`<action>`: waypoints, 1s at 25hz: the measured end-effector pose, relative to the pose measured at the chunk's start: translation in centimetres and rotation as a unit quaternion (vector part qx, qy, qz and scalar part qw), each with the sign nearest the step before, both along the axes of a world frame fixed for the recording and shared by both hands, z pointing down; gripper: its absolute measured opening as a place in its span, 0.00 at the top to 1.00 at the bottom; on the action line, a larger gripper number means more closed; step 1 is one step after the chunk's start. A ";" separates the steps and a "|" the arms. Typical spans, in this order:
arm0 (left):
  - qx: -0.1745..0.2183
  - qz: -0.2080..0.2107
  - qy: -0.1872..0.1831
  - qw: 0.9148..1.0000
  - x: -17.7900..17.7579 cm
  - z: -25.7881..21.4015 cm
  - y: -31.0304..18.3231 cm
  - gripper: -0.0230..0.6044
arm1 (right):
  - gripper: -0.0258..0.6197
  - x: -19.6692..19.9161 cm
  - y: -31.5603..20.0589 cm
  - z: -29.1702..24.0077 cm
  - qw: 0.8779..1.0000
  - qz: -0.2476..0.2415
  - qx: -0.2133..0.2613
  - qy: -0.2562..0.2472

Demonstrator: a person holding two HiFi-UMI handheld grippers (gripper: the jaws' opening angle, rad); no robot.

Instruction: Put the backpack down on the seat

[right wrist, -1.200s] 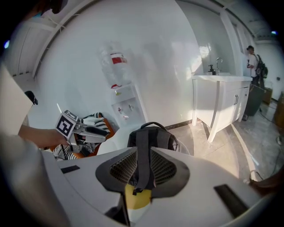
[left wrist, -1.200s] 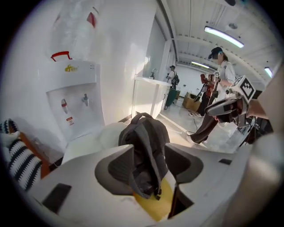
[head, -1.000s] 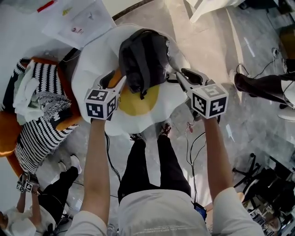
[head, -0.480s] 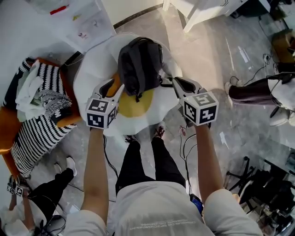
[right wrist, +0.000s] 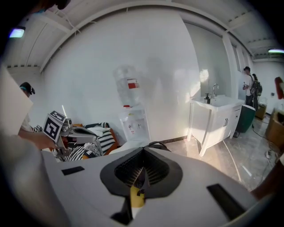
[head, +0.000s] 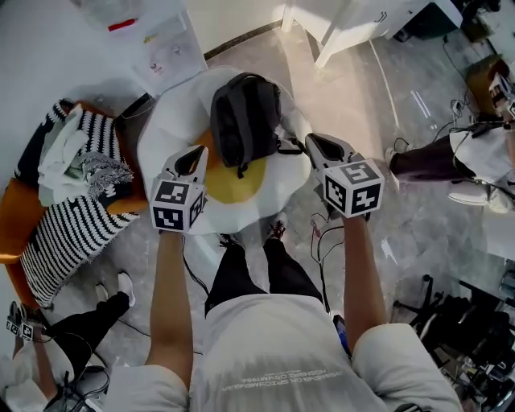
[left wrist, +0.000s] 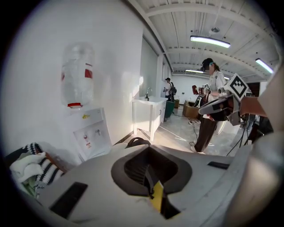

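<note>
On the white, egg-shaped padded seat [head: 161, 137] with a yellow centre, the dark grey fabric backpack [head: 245, 117] is lying flat, its long axis running away from the person and its near end overlapping the yellow. The left gripper [head: 195, 154] and right gripper [head: 315, 142] are hovering beside it, jaws together, gripping nothing

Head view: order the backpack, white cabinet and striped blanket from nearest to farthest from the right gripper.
1. Backpack, on the seat, just left of the right gripper.
2. White cabinet, ahead, at the top.
3. Striped blanket, far left.
</note>
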State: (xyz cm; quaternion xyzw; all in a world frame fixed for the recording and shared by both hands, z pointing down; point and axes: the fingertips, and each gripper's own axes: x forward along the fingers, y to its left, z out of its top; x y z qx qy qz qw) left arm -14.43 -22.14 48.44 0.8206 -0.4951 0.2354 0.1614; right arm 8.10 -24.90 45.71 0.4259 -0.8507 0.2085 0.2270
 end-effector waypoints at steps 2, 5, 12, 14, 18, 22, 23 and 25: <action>0.006 -0.006 0.002 1.000 -0.2 -1.1 0.6 0.96 | 0.96 0.2 0.6 -1.2 1.000 0.000 0.007 -0.004; 0.016 -0.010 -0.001 1.000 -0.2 -2.9 1.4 0.96 | 0.96 0.4 1.4 -3.2 1.000 -0.003 0.019 -0.015; 0.053 -0.004 0.009 0.999 0.6 -7.7 2.7 0.96 | 0.96 1.4 2.5 -8.3 0.998 -0.002 0.063 -0.014; 0.060 -0.001 0.001 0.998 1.1 -8.6 3.6 0.96 | 0.96 1.6 2.8 -9.7 0.997 0.002 0.074 -0.019; 0.078 0.010 -0.002 0.997 2.6 -11.3 4.9 0.96 | 0.96 2.0 3.4 -12.7 0.995 -0.001 0.092 -0.035; 0.103 0.003 0.009 0.995 2.8 -14.3 5.5 0.96 | 0.96 2.4 3.7 -15.2 0.993 -0.009 0.108 -0.037; 0.108 0.000 0.012 0.994 2.7 -15.1 5.6 0.96 | 0.96 2.4 3.9 -15.7 0.993 -0.011 0.113 -0.036; 0.120 -0.009 0.021 0.992 2.4 -16.6 6.0 0.96 | 0.96 2.3 4.3 -16.9 0.992 -0.016 0.123 -0.038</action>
